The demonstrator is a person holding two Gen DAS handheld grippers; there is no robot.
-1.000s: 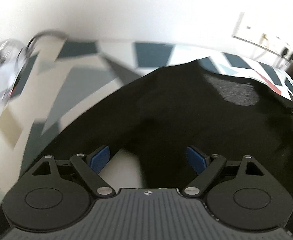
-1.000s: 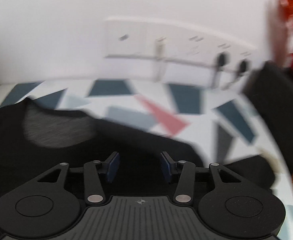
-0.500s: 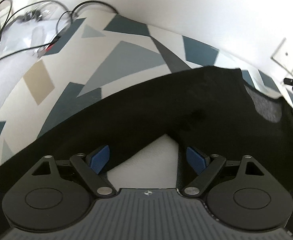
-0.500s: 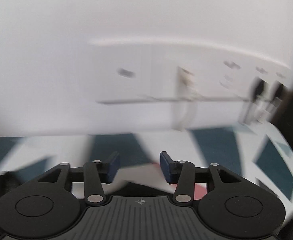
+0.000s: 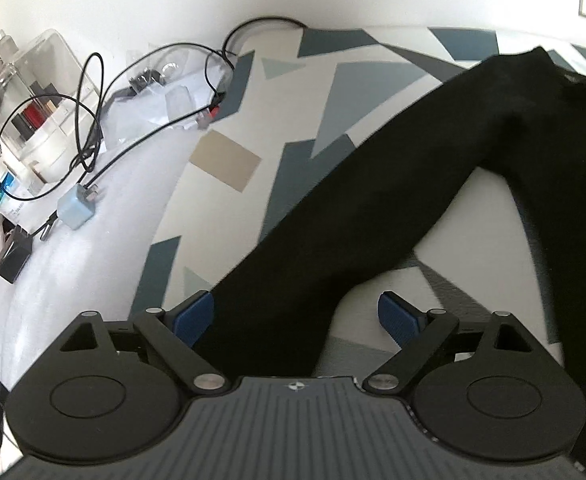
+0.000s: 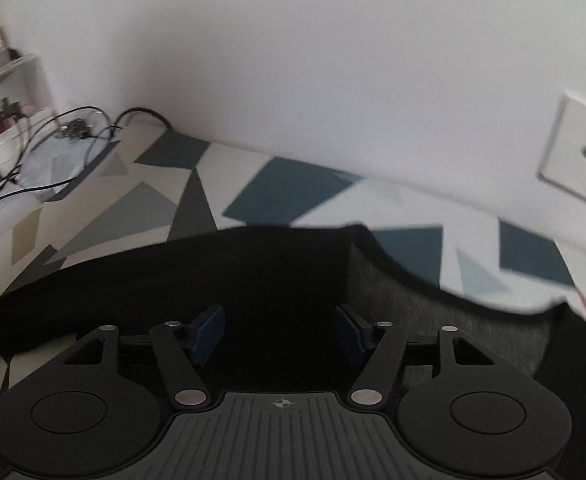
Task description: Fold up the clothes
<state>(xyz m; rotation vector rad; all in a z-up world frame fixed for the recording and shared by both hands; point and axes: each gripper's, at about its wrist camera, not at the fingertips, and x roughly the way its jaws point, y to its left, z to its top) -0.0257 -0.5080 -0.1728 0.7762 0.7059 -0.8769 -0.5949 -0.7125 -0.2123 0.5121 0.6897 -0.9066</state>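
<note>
- Left gripper (image 5: 296, 318): jaws spread wide and just opened a little further; blue pads (image 5: 192, 316) press on nothing. A long sleeve of the black garment (image 5: 373, 208) runs between them from the lower centre of the frame toward the upper right.
- Right gripper (image 6: 279, 332): jaws partly apart, just been opening; the garment lies flat beneath and between them, not pinched.
- Garment: spread on the patterned cloth (image 5: 317, 92) of grey, teal and tan shapes; its neckline (image 6: 421, 280) shows grey lining at right centre of the right wrist view.
- Upper left, left view: black cables (image 5: 93, 92), a pale blue plug (image 5: 77, 208), a clear plastic box (image 5: 41, 80).
</note>
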